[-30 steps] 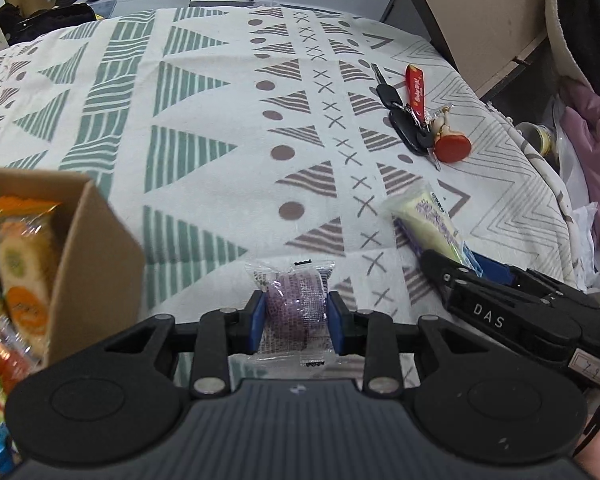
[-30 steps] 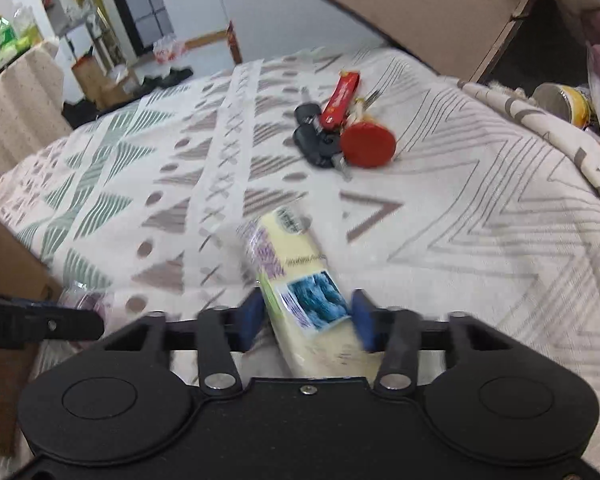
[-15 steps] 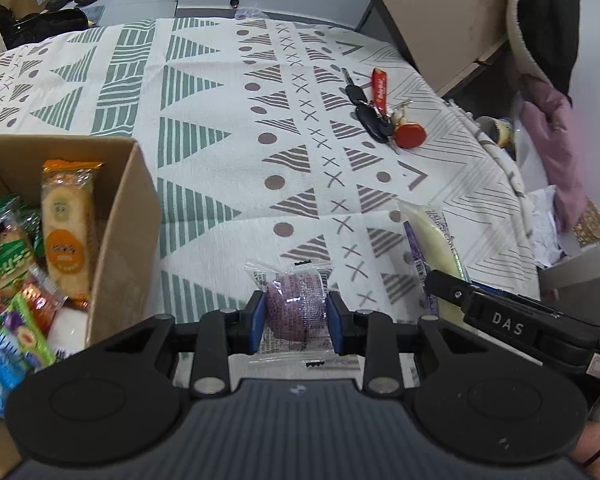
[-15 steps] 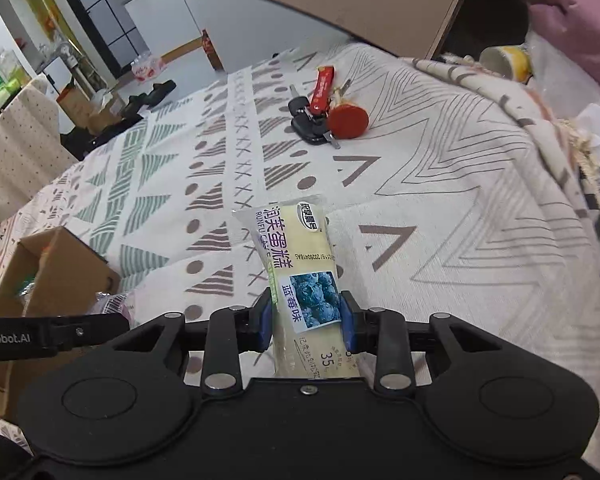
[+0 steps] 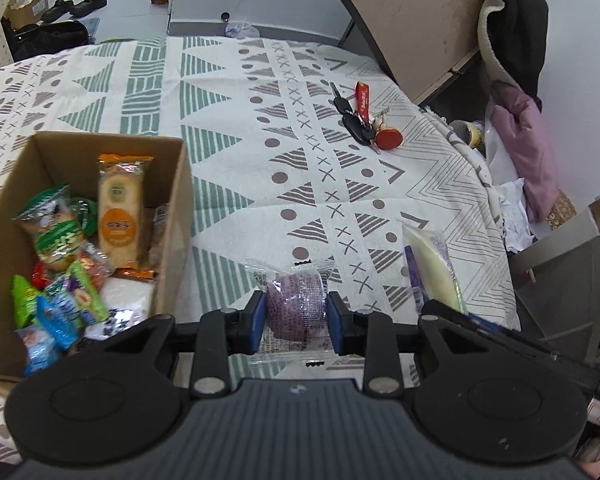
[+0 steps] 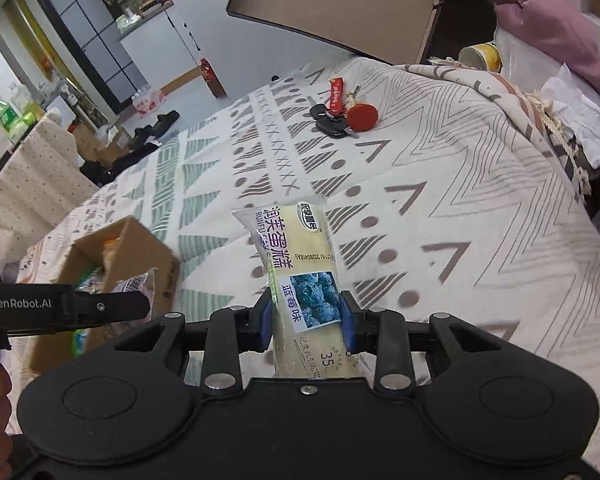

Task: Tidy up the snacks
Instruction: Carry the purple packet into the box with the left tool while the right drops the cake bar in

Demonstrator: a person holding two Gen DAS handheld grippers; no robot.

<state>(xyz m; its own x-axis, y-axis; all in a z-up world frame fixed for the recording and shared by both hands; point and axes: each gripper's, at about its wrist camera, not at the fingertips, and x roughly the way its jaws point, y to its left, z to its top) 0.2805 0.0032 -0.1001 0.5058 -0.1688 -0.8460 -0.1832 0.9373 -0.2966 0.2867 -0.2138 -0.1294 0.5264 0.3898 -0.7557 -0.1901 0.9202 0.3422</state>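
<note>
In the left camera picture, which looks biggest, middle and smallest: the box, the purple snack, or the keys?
1. Cardboard box, clearly biggest.
2. Purple snack in the left gripper.
3. Keys.
The snack sits much nearer the camera, so places two and three are unsure.

Two black two-finger grippers are in view: the left gripper and the right gripper. Each carries one wrapped snack: one purple roll cake in clear plastic and one pale yellow blueberry cake bar in a printed wrapper. One open brown cardboard box sits on one cream tablecloth with green and grey triangles. Inside the box the wrapped snacks overlap too much for an exact count; one tall orange-labelled cracker pack stands out. One bunch of black keys with a red strap and red round tag lies on the cloth.
</note>
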